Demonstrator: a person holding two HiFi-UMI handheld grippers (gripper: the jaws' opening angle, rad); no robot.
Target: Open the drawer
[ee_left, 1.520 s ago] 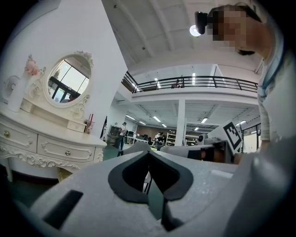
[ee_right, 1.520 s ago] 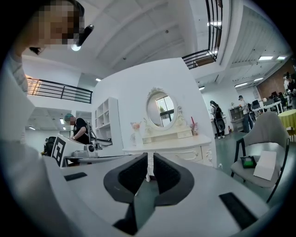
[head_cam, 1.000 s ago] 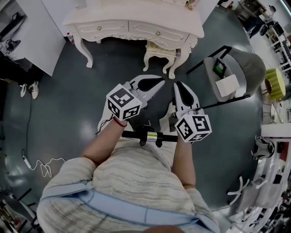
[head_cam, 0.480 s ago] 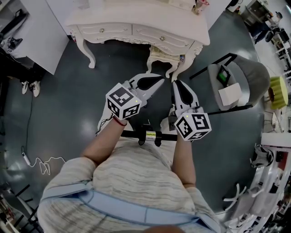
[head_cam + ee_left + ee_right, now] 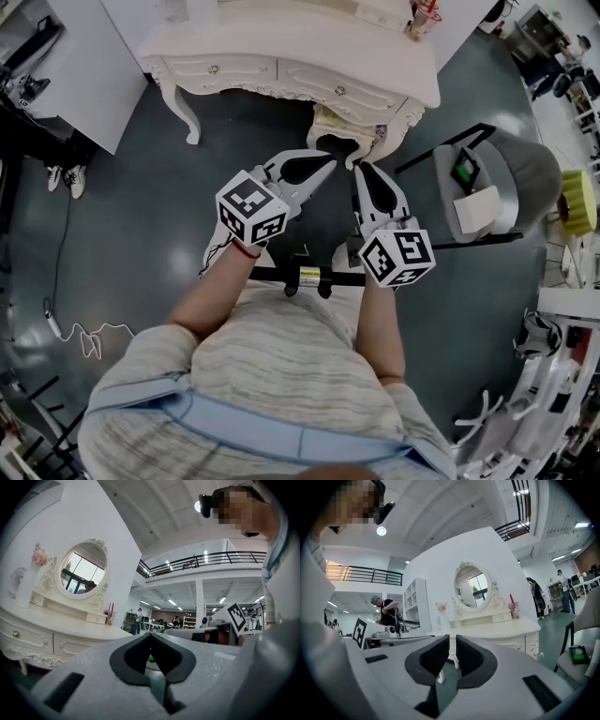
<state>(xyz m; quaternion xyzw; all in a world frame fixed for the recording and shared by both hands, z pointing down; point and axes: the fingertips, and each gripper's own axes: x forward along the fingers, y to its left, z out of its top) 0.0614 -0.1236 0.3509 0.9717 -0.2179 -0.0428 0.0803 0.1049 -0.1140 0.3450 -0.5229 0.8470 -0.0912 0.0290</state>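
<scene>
A white dressing table (image 5: 281, 37) stands ahead, with two shut drawers side by side: the left drawer (image 5: 214, 68) and the right drawer (image 5: 339, 91), each with a small knob. Both grippers are held level in front of me, short of the table and touching nothing. My left gripper (image 5: 328, 165) is shut and empty; its own view has the drawer fronts (image 5: 16, 633) low at the left. My right gripper (image 5: 358, 172) is shut too, with nothing held. In its view the table (image 5: 501, 630) and oval mirror (image 5: 472, 588) lie ahead.
A white stool (image 5: 339, 124) is tucked under the table, just beyond the gripper tips. A grey chair (image 5: 487, 173) with a small device on it stands to the right. A white cabinet (image 5: 56, 75) is at the left, and a cable (image 5: 84, 337) lies on the floor.
The dressing table and stool sit lower and nearer in the head view: both grippers have come closer to the table together. Their jaws look unchanged.
</scene>
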